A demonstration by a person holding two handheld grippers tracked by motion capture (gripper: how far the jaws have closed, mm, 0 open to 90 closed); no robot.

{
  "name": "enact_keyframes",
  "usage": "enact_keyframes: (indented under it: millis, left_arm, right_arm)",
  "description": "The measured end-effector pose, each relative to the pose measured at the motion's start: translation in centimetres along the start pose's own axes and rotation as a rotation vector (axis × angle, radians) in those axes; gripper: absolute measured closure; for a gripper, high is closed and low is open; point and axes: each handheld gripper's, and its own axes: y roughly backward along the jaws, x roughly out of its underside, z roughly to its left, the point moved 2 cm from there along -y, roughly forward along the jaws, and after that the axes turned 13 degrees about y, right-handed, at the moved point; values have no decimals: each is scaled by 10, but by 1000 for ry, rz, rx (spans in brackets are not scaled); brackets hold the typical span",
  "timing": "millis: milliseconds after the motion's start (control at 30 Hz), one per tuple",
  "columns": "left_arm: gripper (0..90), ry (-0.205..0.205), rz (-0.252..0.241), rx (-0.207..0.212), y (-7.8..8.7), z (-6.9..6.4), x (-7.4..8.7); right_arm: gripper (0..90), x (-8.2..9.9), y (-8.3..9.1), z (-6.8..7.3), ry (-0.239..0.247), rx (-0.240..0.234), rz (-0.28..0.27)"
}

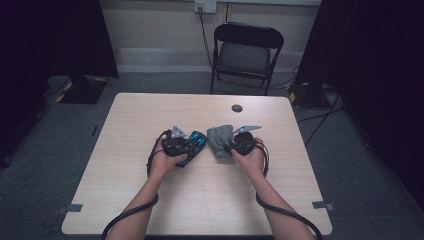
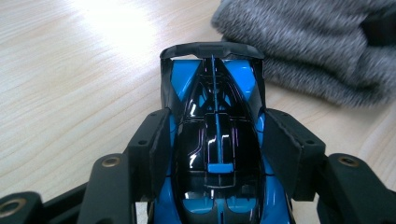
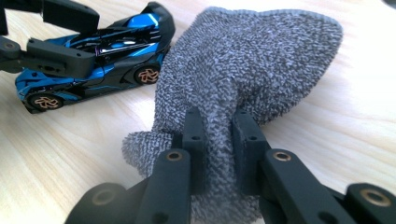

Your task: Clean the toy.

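The left gripper (image 1: 187, 145) is clamping a blue and black toy car (image 1: 192, 143), its jaws standing part-way apart and pressing on the car's two flanks. In the left gripper view the jaw pads are sitting flush against the toy car (image 2: 217, 154) at about its middle, with the car's dark spoiler pointing away from the camera toward a grey knitted cloth (image 2: 317, 51) lying just beyond it on the table (image 2: 70, 84).

The right gripper (image 1: 231, 146) is pinching that grey knitted cloth (image 1: 220, 140), its jaws drawn almost together with only a thin fold of fabric between them. In the right gripper view the two pads are squeezing a ridge of the cloth (image 3: 252, 65), while the rest of it is spreading out ahead in a loose, mitten-like shape (one rounded lobe is sticking out at the lower left).

The high view is showing both hands side by side near the middle of the light wooden table (image 1: 210, 200), the car and the cloth just beside each other, and a folding chair (image 1: 246, 52) standing beyond the far edge. The right gripper view is adding the car's side: the toy car (image 3: 116, 46) is resting on its wheels, copper-coloured rims showing, with the left gripper (image 3: 51, 42) gripping it from above. The left gripper view is giving the glossy roof and its central blue stripe.
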Motion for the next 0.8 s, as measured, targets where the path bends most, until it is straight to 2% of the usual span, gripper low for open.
enact_keyframes:
  millis: [67, 100, 200, 300, 533, 567, 800]
  left_arm:
    - [426, 1, -1, 1, 0, 0, 0]
    - [426, 1, 2, 1, 0, 0, 0]
    - [426, 1, 3, 1, 0, 0, 0]
    - [426, 5, 0, 3, 0, 0, 0]
    - [426, -3, -5, -4, 0, 1, 0]
    - [426, -1, -4, -3, 0, 1, 0]
    - [426, 4, -3, -1, 0, 0, 0]
  right_arm:
    - [775, 0, -3, 3, 5, -12, 4]
    - [776, 1, -7, 11, 27, -21, 18]
    - [776, 1, -10, 18, 47, -39, 23]
    - [776, 1, -10, 21, 57, -54, 22]
    - [776, -1, -8, 34, 79, -104, 13]
    - [776, 0, -8, 39, 85, -123, 7]
    - [776, 0, -8, 55, 103, -168, -13]
